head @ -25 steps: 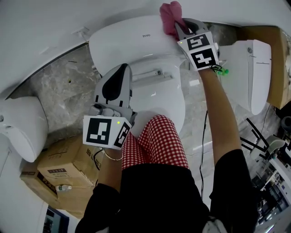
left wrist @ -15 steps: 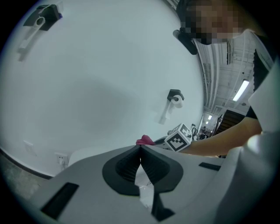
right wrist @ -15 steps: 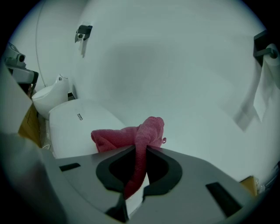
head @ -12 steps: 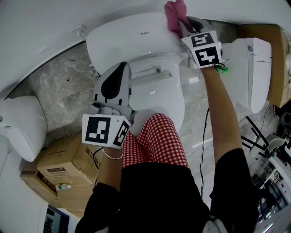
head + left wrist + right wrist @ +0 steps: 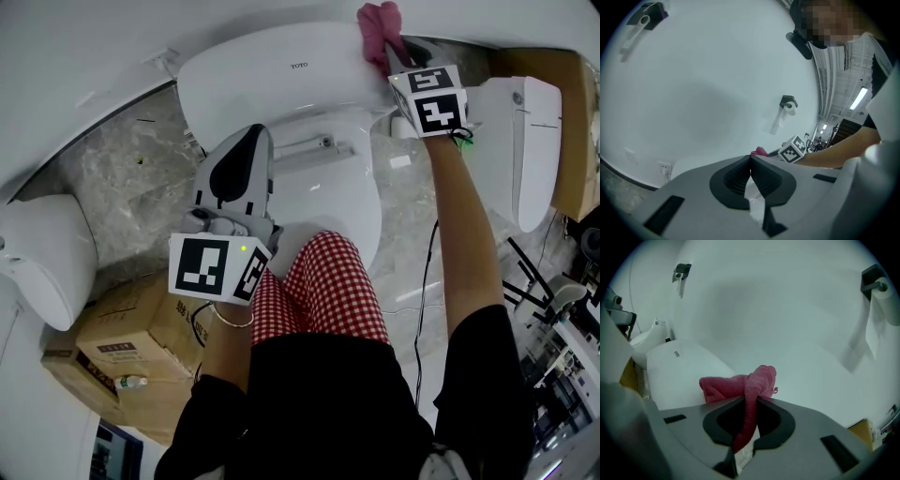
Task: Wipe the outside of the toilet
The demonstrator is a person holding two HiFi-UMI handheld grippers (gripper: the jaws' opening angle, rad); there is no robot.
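You can read one brand only: TOTO (image 5: 299,66), in small grey letters on the white toilet lid (image 5: 253,89), seen in the head view. Your right gripper view shows the same mark (image 5: 676,354) on that lid, turned sideways and too small to spell out. The box (image 5: 141,323) at your left carries a printed label (image 5: 117,354); its print is too small to read.

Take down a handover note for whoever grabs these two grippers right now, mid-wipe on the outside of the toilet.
Right gripper: shut on the pink cloth, held at the far right top edge of the toilet.
Left gripper: fingers shut, empty, held above the toilet's left side.
Done: cannot tell which surfaces are already wiped.
Left: probably the rest of the top, the sides and the base.
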